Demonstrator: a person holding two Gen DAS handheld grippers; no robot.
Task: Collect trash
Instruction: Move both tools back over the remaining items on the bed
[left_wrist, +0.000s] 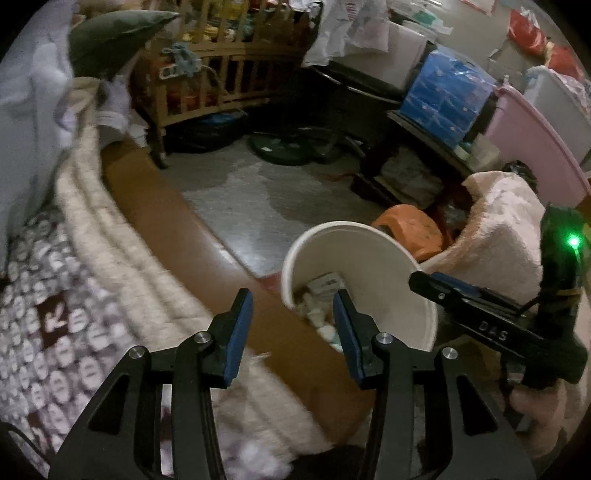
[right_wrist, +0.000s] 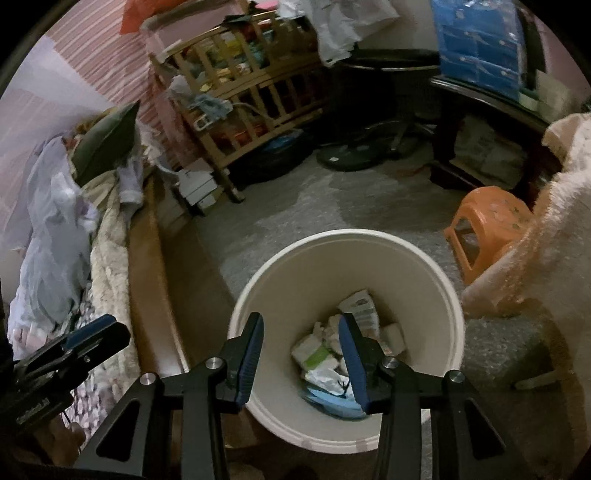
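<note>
White plastic bin: the bin (right_wrist: 347, 339) stands on the grey floor just beside the brown bed frame, its mouth facing up.
Trash: crumpled white papers and packets (right_wrist: 332, 354) lie at the bottom of the bin, with a blue piece nearest the camera.
Right gripper: the right gripper (right_wrist: 301, 354) hangs over the bin's mouth, blue-padded fingers spread apart, nothing between them.
Left gripper: the left gripper (left_wrist: 293, 332) sits above the bed's edge, next to the bin's rim, fingers wide apart and empty.
Bed: a cream fleece blanket (left_wrist: 122, 236) and a brown patterned cover (left_wrist: 48, 325) lie along the left side.
Stool: an orange plastic stool (right_wrist: 484, 229) stands on the floor beyond the bin, to the right.
Floor: the grey floor (right_wrist: 295, 206) shows pale patches.
Crib: a wooden crib (right_wrist: 255, 96) packed with clothes stands at the far wall.
Blue pack: a blue wrapped pack (left_wrist: 447, 96) rests on a dark table, far right.
</note>
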